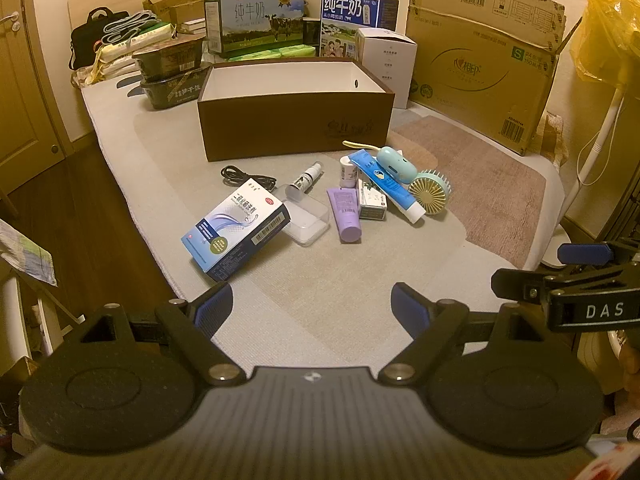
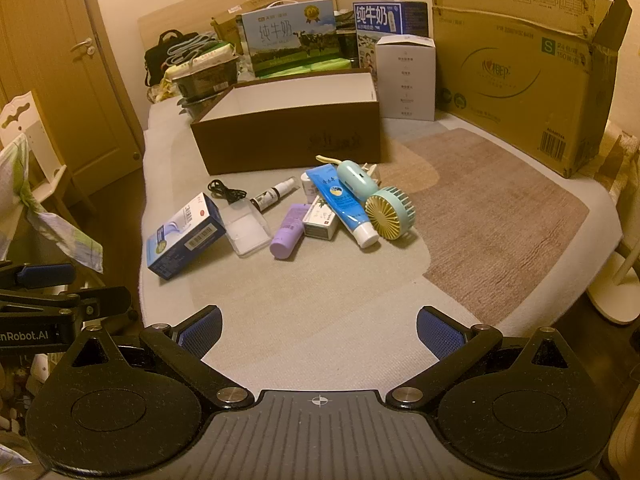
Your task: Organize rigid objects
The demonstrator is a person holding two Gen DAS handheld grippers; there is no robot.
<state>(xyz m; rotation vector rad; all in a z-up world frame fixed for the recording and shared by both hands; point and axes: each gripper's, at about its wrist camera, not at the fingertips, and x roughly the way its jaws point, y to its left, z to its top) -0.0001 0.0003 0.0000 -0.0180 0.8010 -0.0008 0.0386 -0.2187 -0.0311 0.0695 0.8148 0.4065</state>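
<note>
Both claws spread wide and empty, left gripper (image 1: 312, 308), right gripper (image 2: 319, 330), toiletries clutter beyond on bed (image 1: 320, 280), blue medicine box (image 1: 236, 229), purple tube (image 1: 345, 213), mint handheld fan (image 1: 429, 197), open brown box (image 1: 296, 128) behind.

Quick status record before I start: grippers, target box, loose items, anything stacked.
left gripper: open, holding nothing, short of the pile
right gripper: open, holding nothing
brown box: open top, no loose item seen inside
blue carton: nearest, propped against the clear case
toothpaste tube: lies across the small white box
handheld fan: right end of the pile
purple tube: lying flat
spray bottle: lying down
black cable: coiled near the box
</note>
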